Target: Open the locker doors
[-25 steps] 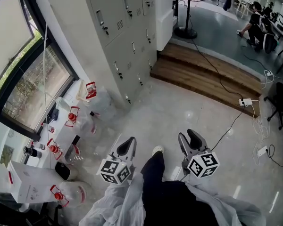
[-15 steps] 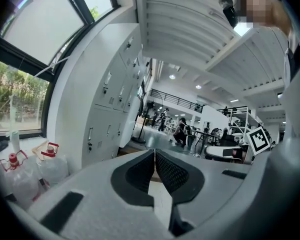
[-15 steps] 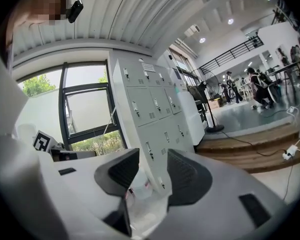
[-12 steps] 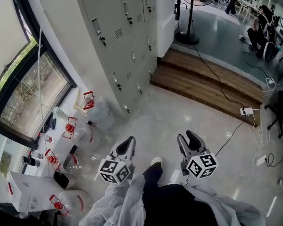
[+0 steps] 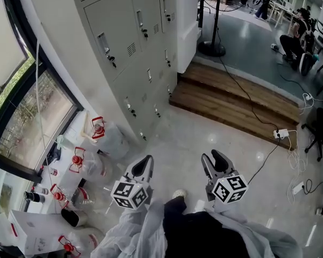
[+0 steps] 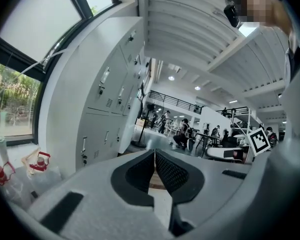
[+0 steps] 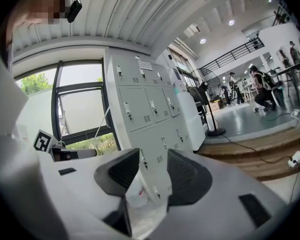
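A bank of pale grey lockers point(image 5: 134, 47) stands ahead and to the left in the head view, every door shut, each with a small handle and lock. It also shows in the left gripper view as lockers point(image 6: 110, 99) and in the right gripper view as lockers point(image 7: 150, 109). My left gripper point(image 5: 146, 163) hangs low over the floor, well short of the lockers, its jaws pressed together on nothing point(image 6: 154, 153). My right gripper point(image 5: 214, 159) is level with it, jaws apart and empty point(image 7: 154, 160).
Several clear water jugs with red handles point(image 5: 105, 136) crowd the floor by the window point(image 5: 27, 122), left of the lockers. A wooden step point(image 5: 231, 98) lies to the right, with a fan stand point(image 5: 211, 48), cables and a power strip point(image 5: 281, 134). A person sits far right point(image 5: 293, 42).
The view has slid forward: the lockers look nearer and larger, the jugs have moved down-left. Both grippers keep their places and jaw states.
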A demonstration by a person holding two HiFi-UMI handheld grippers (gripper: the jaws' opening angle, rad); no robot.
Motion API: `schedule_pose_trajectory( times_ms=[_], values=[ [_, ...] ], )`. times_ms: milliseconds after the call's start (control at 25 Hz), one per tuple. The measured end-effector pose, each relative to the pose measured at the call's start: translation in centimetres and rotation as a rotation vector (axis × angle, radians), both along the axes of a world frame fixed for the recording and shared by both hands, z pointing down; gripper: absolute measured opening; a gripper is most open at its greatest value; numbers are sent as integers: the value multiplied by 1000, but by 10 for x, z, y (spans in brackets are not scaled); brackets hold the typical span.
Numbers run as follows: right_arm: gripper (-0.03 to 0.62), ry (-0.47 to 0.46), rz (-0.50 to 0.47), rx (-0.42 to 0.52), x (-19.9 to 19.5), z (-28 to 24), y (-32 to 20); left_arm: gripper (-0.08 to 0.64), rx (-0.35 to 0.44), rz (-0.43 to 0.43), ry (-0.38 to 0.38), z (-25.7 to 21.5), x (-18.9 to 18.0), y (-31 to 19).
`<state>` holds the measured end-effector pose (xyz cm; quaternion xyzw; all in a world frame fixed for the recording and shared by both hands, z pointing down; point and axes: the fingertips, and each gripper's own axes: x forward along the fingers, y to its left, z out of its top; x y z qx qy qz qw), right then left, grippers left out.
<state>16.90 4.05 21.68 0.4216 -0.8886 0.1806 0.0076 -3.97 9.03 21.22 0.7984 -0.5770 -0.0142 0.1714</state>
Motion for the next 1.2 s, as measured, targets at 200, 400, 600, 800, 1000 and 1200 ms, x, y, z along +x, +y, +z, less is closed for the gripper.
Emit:
schedule_pose_trajectory(
  times_ms=[200,400,600,800,1000,1200],
  values=[
    [158,5,11,-8,-4,5,-27,11,-6,12,2,6,-5,-30],
    [158,8,16,4,-9,2,-54,10,4,17,-4,5,-13,-57],
    [158,1,16,-15,-15,13,-66,11,1,27,2,13,-19,-75],
    [158,8,22,-32,-16,20,-68,11,-10,56,7,20,-15,-82],
    [158,7,24,-32,-17,23,-72,10,-18,90,5,24,-10,-89],
    [158,19,0,-32,-22,28,-82,10,-17,85,1,26,-12,-107]
  ],
)
